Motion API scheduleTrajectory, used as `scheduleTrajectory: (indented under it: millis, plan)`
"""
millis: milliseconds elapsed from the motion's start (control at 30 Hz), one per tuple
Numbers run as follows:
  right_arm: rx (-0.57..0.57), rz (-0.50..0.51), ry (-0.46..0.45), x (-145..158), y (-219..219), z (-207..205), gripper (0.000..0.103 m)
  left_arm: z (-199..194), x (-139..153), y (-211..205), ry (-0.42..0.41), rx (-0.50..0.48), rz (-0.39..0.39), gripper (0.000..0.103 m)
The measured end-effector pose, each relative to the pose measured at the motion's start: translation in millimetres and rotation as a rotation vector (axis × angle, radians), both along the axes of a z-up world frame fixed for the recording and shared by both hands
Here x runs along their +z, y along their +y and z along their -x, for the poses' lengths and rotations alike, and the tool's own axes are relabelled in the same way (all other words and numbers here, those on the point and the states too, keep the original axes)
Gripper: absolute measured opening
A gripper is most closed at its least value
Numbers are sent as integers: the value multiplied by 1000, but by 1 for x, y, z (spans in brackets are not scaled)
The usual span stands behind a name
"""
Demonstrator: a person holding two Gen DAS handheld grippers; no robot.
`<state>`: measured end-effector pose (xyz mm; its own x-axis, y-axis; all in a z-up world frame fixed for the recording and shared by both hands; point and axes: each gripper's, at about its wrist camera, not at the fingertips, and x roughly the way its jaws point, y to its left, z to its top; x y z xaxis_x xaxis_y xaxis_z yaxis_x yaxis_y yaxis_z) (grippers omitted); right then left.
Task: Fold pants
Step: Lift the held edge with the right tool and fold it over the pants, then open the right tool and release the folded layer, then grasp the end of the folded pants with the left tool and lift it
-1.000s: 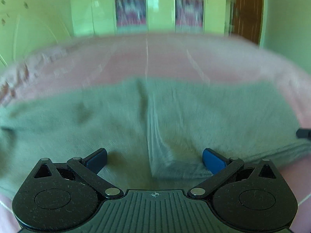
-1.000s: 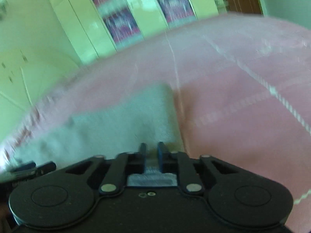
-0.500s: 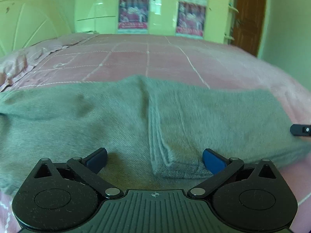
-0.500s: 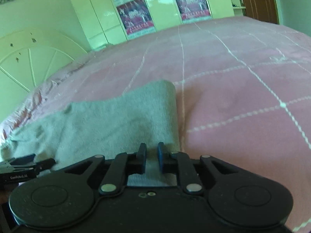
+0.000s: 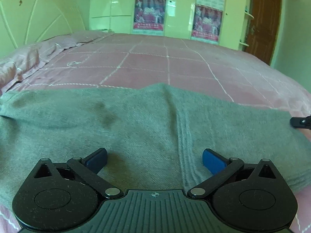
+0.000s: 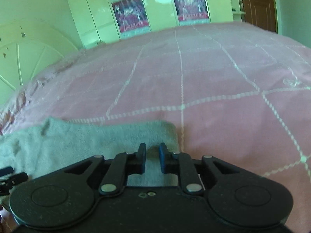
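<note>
Grey knit pants (image 5: 147, 124) lie flat across near edge of pink quilted bedspread (image 5: 175, 64), folded layer showing as ridge right of centre. Our left gripper (image 5: 154, 158) hangs over them, blue pads (image 5: 212, 160) spread wide, nothing between. Our right gripper (image 6: 152, 158) sits at pants' right end, jaws narrow with small gap, grey cloth beneath; we cannot tell whether pinched. Green wardrobe (image 5: 110, 5) beyond bed.

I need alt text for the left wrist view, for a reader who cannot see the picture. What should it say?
Grey pants lie spread across a pink checked bedspread, seen from just above the left tongs, whose blue-tipped fingers stand wide open over the fabric with nothing between them. Behind the bed are pale green wardrobe doors with posters and a brown door at the right.
</note>
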<state>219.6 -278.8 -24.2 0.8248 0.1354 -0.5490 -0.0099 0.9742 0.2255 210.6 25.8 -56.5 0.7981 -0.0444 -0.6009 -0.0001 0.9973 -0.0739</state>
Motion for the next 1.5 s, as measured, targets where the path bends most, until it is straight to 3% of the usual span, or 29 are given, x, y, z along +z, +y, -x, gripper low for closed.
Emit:
scheduleTrajectory:
  millis: [100,200,333,533,733,900,933,1000,1033,1167,1233,1267,1400,1500]
  plan:
    - [-26,2,-22,7,-3,-17,8,-6,-5,0,3,-2,-10,103]
    - [-13,24,95,-16,0,-47,9,-7,-11,0,-5,-4,-12,103]
    - [-6,48,74,-20,3,-45,9,-7,-14,1,-14,-5,-8,103]
    - [12,-17,-72,5,1,22,15,-4,-15,-1,-22,-3,-13,103]
    - [-33,-7,-149,-1,1,106,17,0,-17,-2,-45,-4,-14,103]
    - [-83,-38,-84,-11,-9,115,23,21,-10,6,-75,-33,3,103]
    - [-80,-24,-89,-11,-7,114,28,32,-8,9,-91,-34,10,103]
    - [-67,-14,-98,-13,-4,114,52,59,-4,18,-128,-47,21,103]
    - [-63,-3,-110,-14,0,117,71,73,-4,22,-128,-52,18,103]
    - [-14,42,-135,-11,16,121,71,109,9,40,-149,-79,52,103]
    - [6,56,-145,-10,23,126,71,113,11,60,-126,-11,77,103]
    - [13,65,-146,-9,26,126,71,113,11,75,-124,35,126,103]
    - [34,85,-149,-9,34,130,73,102,1,145,-49,313,260,103]
    - [29,91,-150,-8,37,131,74,94,-9,186,-66,370,346,103]
